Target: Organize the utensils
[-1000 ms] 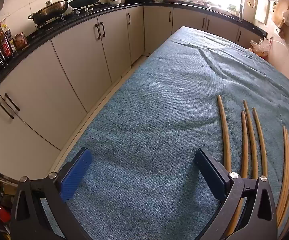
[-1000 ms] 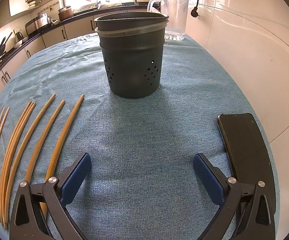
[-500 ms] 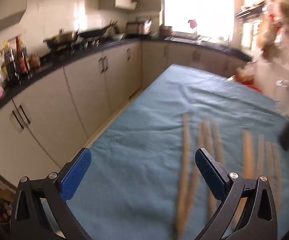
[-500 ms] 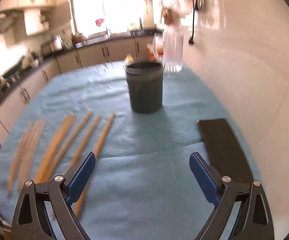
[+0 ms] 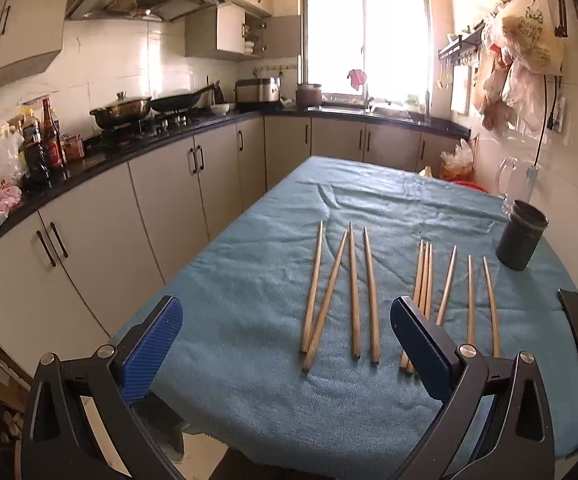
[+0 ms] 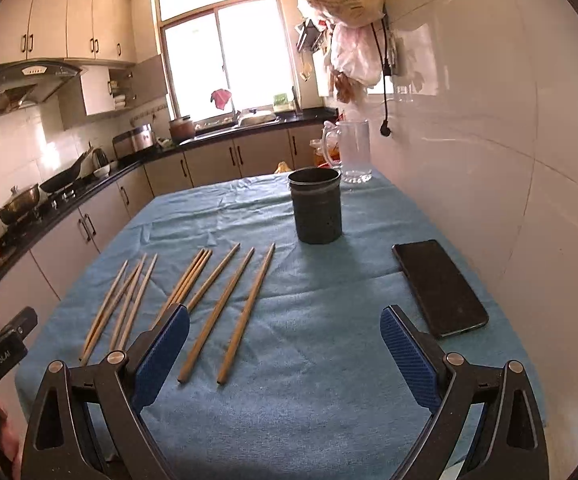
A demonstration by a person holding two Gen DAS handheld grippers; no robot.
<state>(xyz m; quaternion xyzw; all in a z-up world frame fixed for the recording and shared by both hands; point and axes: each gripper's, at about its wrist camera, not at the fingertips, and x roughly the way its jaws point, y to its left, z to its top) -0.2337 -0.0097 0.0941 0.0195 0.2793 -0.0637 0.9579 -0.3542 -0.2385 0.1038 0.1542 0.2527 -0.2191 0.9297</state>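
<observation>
Several wooden chopsticks (image 5: 353,292) lie in rows on the blue tablecloth (image 5: 257,304), pointing away from me; they also show in the right wrist view (image 6: 225,304). A dark perforated utensil holder (image 6: 317,210) stands upright behind them, at the far right in the left wrist view (image 5: 521,236). My left gripper (image 5: 287,344) is open and empty, raised above the table's near edge. My right gripper (image 6: 285,356) is open and empty, raised above the near edge, to the right of the chopsticks.
A black phone (image 6: 439,286) lies on the cloth at the right near the white wall. A clear glass jug (image 6: 351,152) stands behind the holder. Kitchen cabinets (image 5: 169,196) with pans and bottles run along the left.
Both grippers have pulled back and risen from close over the cloth, so the whole table and kitchen now show. Both stay open. The chopsticks and holder have not moved.
</observation>
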